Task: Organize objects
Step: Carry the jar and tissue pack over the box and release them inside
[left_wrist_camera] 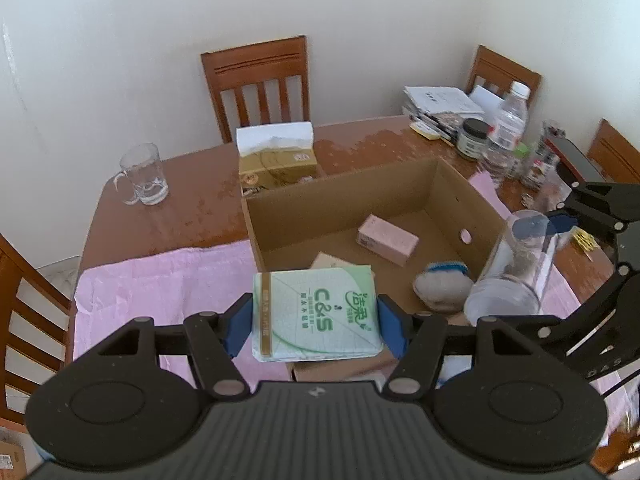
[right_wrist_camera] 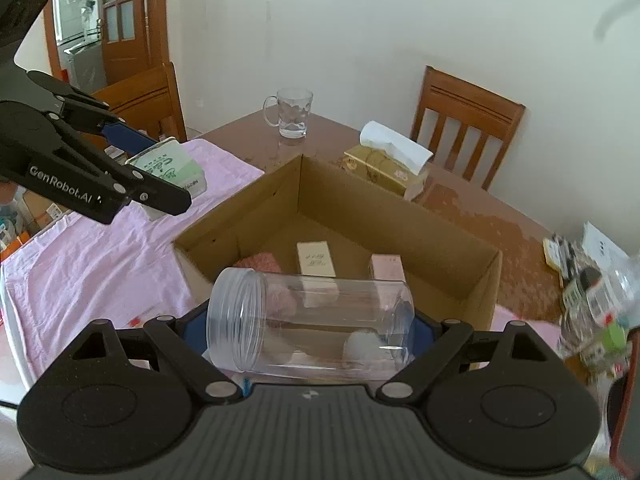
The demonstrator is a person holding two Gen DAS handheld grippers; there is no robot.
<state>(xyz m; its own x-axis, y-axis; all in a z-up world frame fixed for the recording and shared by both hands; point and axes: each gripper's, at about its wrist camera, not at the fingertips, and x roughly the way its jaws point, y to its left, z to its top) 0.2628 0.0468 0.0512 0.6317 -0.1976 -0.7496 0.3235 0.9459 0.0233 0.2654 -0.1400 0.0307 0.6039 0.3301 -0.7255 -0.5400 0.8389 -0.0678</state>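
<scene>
Left wrist view: green tissue pack [left_wrist_camera: 316,314] is clamped between the blue pads [left_wrist_camera: 238,330] of the left gripper [left_wrist_camera: 316,326]; it is carried above the near edge of the cardboard box [left_wrist_camera: 456,192].
Right wrist view: clear plastic jar [right_wrist_camera: 312,320] is held on its side by the right gripper [right_wrist_camera: 310,334], fingers closed on it, open threaded mouth to the left, lid not seen.
Box contents: pink carton [left_wrist_camera: 387,239], pale carton [right_wrist_camera: 316,258], a brush-like item with blue trim [left_wrist_camera: 442,286]; a reddish patch is seen under the jar, identity not clear.
Surroundings: pink cloth [left_wrist_camera: 160,280] is spread under the box on the table [left_wrist_camera: 168,208]; glass mug [left_wrist_camera: 142,174] and tissue box [left_wrist_camera: 276,158] are left beyond it; bottles and papers are crowded at the far right.
Stage, as judged: both items are held over the near side of the box and not yet released.
Risk, collision: the two grippers are close together; the jar could be knocked against the left gripper's arm if both are lowered at once.
Risk, slip: the jar wall is smooth and curved; it could be rotated or squeezed out of the pads.
Risk, rolling: if released sideways, the jar may be sent rolling onto the cartons.
Risk, rim: the tissue pack could be caught on the box wall and dropped onto the cloth.
</scene>
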